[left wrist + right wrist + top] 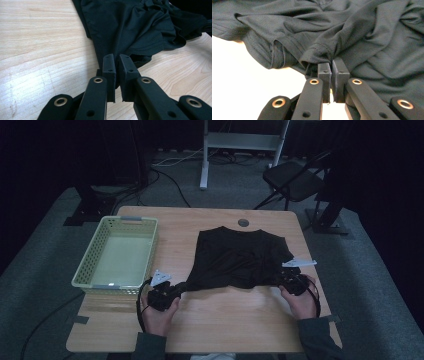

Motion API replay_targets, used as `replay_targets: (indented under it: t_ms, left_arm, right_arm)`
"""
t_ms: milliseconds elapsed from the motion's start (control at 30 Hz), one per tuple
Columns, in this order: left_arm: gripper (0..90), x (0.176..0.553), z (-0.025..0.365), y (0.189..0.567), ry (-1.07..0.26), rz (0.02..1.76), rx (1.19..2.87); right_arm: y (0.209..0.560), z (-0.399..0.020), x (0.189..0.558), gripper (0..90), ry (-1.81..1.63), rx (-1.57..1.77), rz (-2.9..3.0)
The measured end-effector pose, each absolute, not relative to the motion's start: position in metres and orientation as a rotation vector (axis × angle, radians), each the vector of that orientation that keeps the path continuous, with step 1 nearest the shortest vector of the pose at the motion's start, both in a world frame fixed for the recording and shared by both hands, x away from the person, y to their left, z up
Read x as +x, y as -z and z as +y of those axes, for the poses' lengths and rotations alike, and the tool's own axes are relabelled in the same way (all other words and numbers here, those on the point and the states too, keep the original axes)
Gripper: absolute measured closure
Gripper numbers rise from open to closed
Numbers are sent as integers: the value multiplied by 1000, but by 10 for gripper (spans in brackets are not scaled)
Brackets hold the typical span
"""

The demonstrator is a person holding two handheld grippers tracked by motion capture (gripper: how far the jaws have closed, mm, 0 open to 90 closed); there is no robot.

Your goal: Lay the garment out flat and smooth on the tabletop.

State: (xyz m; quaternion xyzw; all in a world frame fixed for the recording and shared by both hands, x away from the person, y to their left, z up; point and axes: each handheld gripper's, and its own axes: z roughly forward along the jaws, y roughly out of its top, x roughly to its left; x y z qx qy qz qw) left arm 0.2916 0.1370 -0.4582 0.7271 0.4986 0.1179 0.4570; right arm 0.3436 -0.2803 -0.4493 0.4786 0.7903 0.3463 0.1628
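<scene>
A black T-shirt point(240, 257) lies crumpled on the wooden table point(230, 320), neck toward the far edge. My left gripper point(181, 287) is at the shirt's near left corner. In the left gripper view its jaws point(117, 60) are shut on a pulled-out point of the dark cloth point(140, 27). My right gripper point(282, 279) is at the shirt's near right corner. In the right gripper view that gripper point(331, 63) is shut on a bunched fold of hem, and the wrinkled shirt point(337, 30) spreads beyond it. A hand holds each gripper near the table's front.
A pale yellow perforated basket point(89, 254) stands at the table's left, with nothing inside. A round cable hole point(243, 222) sits near the far edge. Beyond the table are a folding chair point(295, 180) and a white stand point(205, 165).
</scene>
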Motion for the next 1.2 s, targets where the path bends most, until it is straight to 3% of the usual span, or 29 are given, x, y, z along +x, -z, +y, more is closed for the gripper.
replay_targets:
  t_ms: [1200]
  left_arm:
    - [849, 275, 165, 457, -325, 1282, 1751]
  right_arm:
    - [431, -347, 270, 865, -909, 1351, 2207]
